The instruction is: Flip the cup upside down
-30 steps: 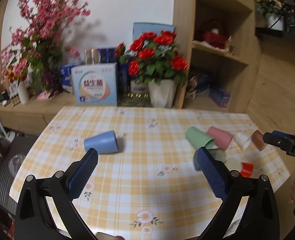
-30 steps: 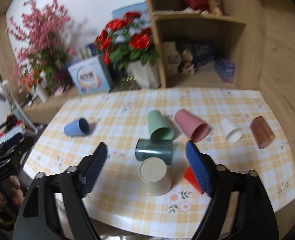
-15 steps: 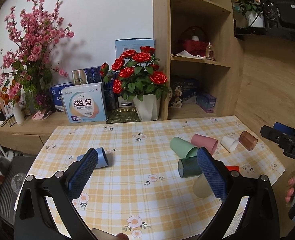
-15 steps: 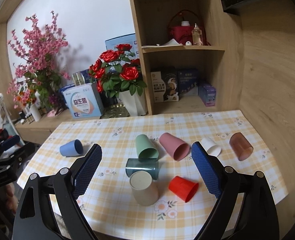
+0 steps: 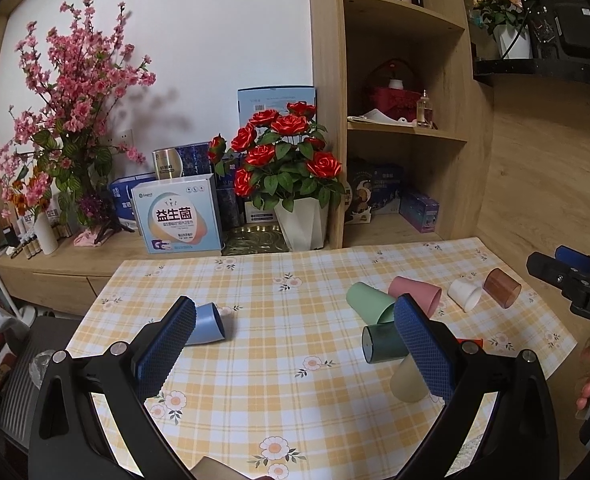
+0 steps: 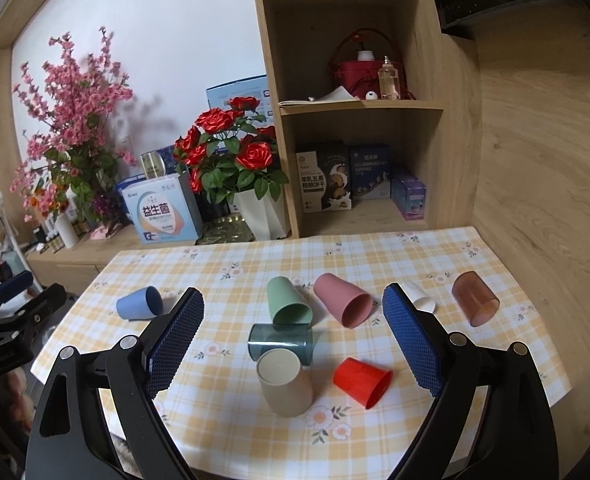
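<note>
Step in hand: approach, as judged; no cup is gripped, and both grippers hang above the near edge of the table (image 6: 447,248).
Right gripper (image 6: 293,330): fingers wide apart, nothing between the pads; it looks down along its fingers at the cluster of cups toward the near right part of the table.
Left gripper (image 5: 295,344): fingers wide apart and empty; held over the near left edge, the blue cup showing just past its left finger.
Beige cup (image 6: 285,384): already mouth down, base up, nearest the front edge; counted as done.
Dark teal cup (image 6: 281,342): on its side, touching the beige cup from behind.
Green cup (image 6: 287,300): on its side, just behind the teal one.
Pink cup (image 6: 343,304): on its side, mouth toward the near right.
Red cup (image 6: 362,380): on its side near the front edge, just right of the beige cup, mouth toward the right.
White cup (image 6: 419,297): on its side, partly hidden by the right finger.
Brown cup (image 6: 475,298): translucent, on its side near the right edge.
Blue cup (image 6: 140,303): on its side near the left edge, well apart from the rest.
Next move, judged: lower the parted fingers across the side wall of one lying cup, the red one being closest to the right gripper, close gently, lift, turn the mouth downward, set it on a bare patch.
Risk: round walls may roll away from a one-sided touch; neighbours lie close.
</note>
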`<state>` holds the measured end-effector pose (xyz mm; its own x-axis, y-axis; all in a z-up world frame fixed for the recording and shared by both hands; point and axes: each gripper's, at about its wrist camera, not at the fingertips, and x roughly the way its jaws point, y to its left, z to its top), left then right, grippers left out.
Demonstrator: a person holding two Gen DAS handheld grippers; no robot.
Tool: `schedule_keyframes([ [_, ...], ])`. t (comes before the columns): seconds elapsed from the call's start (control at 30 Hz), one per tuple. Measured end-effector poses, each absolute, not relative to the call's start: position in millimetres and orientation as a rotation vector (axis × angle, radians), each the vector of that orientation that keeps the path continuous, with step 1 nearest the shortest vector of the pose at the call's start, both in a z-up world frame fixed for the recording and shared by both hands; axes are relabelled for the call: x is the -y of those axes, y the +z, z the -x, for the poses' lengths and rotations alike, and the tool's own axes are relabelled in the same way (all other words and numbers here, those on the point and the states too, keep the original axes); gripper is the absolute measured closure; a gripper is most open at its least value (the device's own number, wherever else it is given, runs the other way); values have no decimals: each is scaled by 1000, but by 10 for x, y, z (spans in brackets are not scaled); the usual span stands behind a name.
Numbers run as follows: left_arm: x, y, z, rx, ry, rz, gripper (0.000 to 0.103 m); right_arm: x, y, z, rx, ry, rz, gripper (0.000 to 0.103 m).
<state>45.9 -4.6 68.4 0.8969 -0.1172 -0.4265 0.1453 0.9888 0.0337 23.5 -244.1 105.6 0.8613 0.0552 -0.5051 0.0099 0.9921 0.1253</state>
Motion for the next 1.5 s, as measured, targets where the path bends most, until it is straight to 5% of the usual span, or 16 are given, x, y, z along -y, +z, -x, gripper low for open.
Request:
schedule_keyframes([
  [1.5,-2,755,-439,-436,-77,-62,6,2404,1087,-249,-553,-42,-66,15],
])
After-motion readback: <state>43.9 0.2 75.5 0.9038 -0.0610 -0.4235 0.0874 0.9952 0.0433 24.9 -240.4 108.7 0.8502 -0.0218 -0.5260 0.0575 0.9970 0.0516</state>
